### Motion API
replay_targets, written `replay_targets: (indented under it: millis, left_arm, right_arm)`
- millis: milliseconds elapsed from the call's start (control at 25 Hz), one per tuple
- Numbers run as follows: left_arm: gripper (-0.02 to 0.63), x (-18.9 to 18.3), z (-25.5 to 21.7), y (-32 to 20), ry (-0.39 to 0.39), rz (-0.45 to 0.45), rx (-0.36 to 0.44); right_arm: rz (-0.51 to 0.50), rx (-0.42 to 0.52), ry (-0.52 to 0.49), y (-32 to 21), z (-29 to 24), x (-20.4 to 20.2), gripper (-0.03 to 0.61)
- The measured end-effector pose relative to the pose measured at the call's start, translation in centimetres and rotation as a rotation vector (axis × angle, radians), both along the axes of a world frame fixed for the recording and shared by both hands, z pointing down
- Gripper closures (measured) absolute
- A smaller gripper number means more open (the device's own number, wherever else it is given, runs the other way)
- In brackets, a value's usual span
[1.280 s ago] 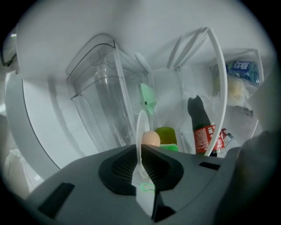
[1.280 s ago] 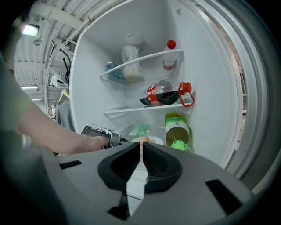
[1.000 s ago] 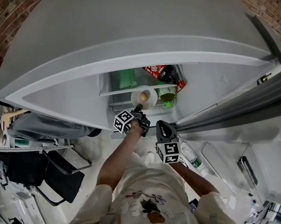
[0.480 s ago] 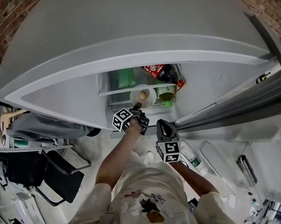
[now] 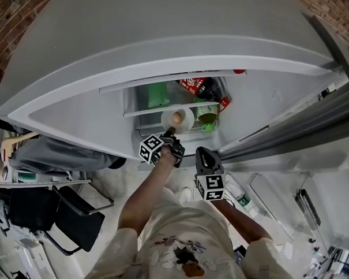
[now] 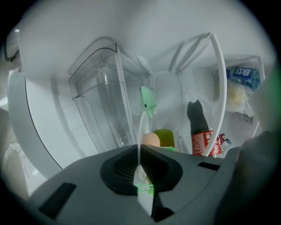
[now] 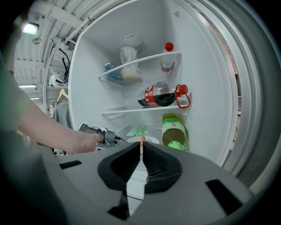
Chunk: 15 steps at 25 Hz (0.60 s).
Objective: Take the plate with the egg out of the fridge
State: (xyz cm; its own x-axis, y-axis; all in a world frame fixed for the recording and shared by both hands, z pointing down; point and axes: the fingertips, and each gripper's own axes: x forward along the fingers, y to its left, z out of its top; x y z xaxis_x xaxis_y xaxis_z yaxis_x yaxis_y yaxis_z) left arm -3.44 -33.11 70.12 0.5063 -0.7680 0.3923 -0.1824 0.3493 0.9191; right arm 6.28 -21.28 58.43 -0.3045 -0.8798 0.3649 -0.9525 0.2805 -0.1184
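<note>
Fridge (image 7: 206,96): plate (image 5: 186,125) with egg (image 5: 177,117) inside.
Left gripper (image 5: 170,132): jaws just closed on plate rim.
Right gripper (image 5: 201,151): jaws together, empty.
Wall (image 5: 5,28): brick.

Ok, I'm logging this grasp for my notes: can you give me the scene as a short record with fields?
plate: inside the fridge, egg on it
left tongs: jaws have just been closing, now clamped on the plate's near rim
right tongs: shut, empty, outside the fridge
beside plate: green bottle
shelf above: cola bottle lying down
</note>
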Motion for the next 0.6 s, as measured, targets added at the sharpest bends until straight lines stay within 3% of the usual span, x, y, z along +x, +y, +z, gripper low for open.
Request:
replay_targets:
  millis: [600]
  left_arm:
    - [0.595, -0.6, -1.4, 1.5, 0.015, -0.006, 0.033]
  right_arm:
    - [-0.002, 0.019, 0.006, 0.7, -0.3, 0.2, 0.572]
